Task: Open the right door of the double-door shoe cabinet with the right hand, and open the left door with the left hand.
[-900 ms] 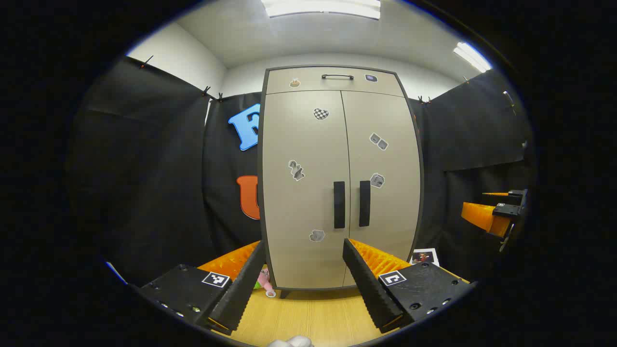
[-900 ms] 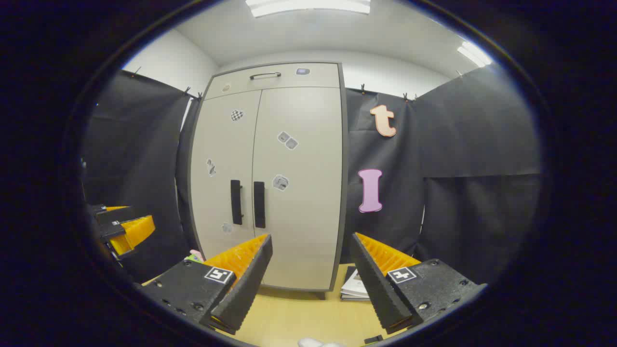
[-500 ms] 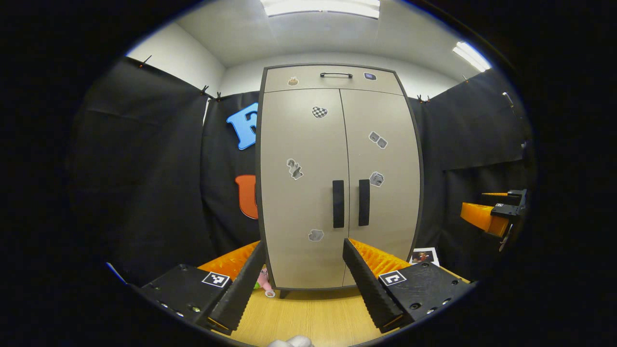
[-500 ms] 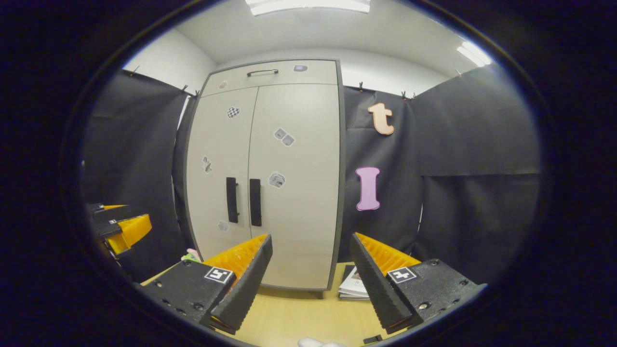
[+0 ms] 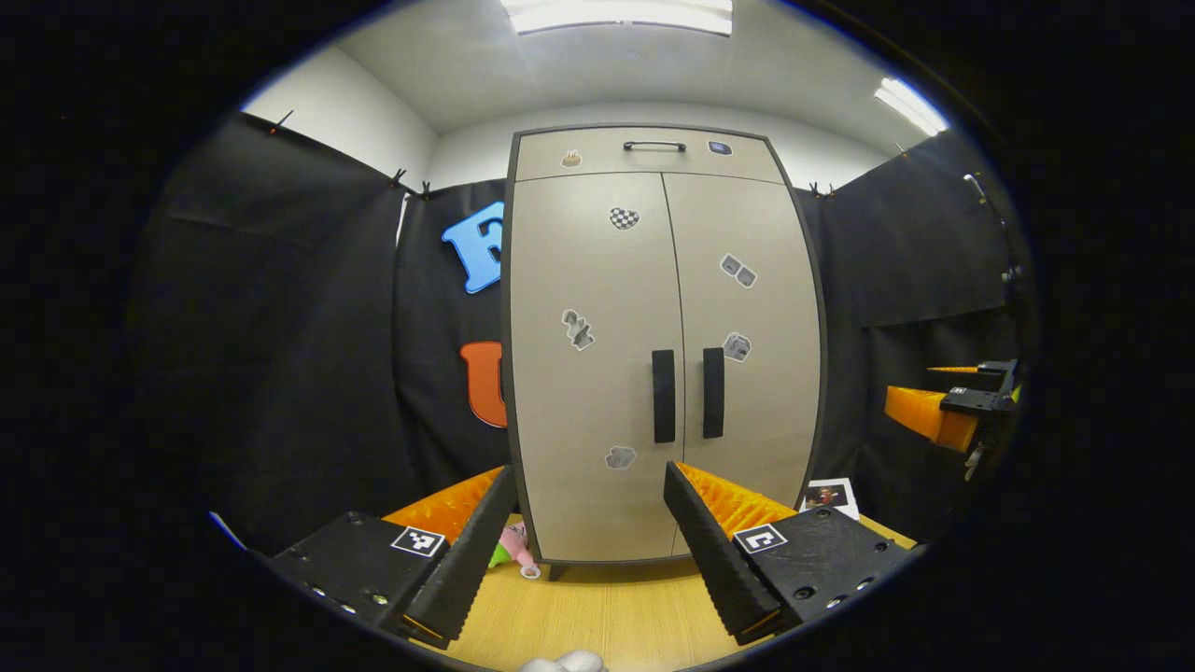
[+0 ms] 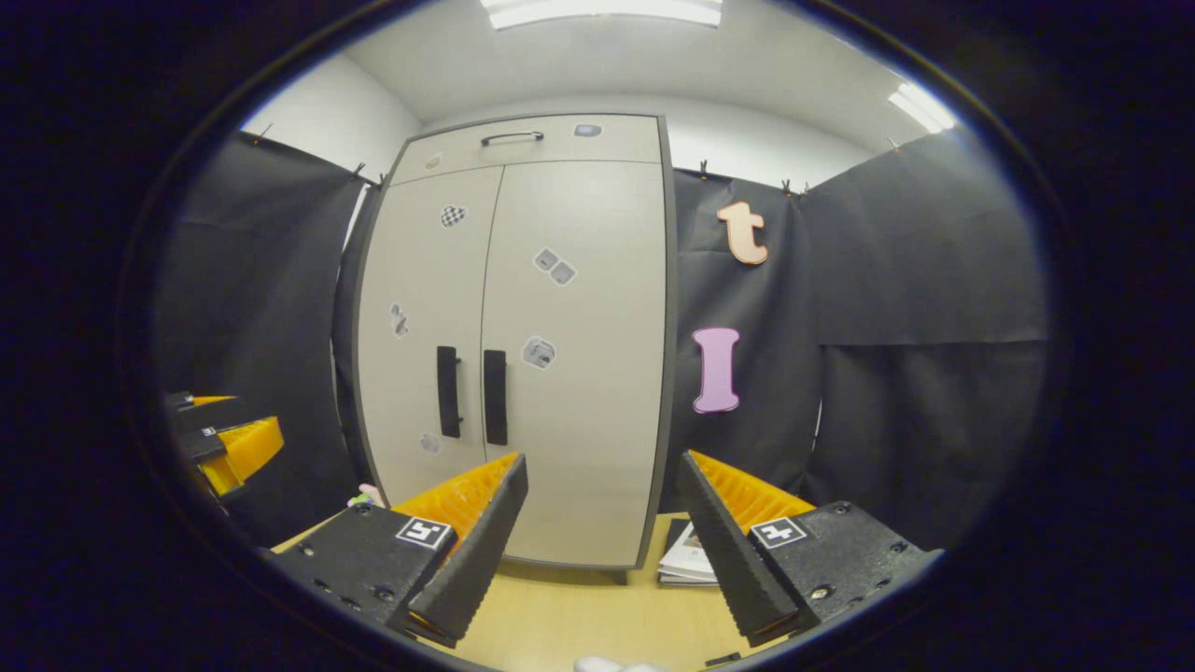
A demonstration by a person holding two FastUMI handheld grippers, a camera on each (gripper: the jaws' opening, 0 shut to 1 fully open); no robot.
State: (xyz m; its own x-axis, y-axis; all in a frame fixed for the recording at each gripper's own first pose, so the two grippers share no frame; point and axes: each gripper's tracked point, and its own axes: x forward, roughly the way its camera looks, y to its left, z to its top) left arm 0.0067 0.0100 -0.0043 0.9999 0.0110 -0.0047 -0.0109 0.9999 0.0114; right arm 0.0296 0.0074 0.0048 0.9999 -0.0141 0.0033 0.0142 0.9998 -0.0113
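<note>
A tall beige double-door shoe cabinet [image 5: 597,280] [image 6: 579,373] stands ahead with both doors closed. Two black vertical handles sit side by side at the middle seam: the left door handle [image 5: 663,396] [image 6: 448,391] and the right door handle [image 5: 713,393] [image 6: 495,397]. My left gripper [image 5: 588,523] is open, some way short of the cabinet and below the handles. In the right gripper view, my right gripper [image 6: 602,518] is open too, aimed at the right door's lower part, away from the handles. The other gripper appears at each view's side edge [image 5: 952,411] [image 6: 219,443].
A top drawer with a slim handle [image 5: 653,146] caps the cabinet. On the wooden floor [image 5: 597,616] lie a small pink and green toy [image 5: 512,546] by the cabinet's left foot and a stack of booklets [image 6: 686,555] to its right. Black cloth walls close in both sides.
Both views have shifted slightly; the cabinet looks a little nearer in the right gripper view. Both grippers stay open and the doors stay closed.
</note>
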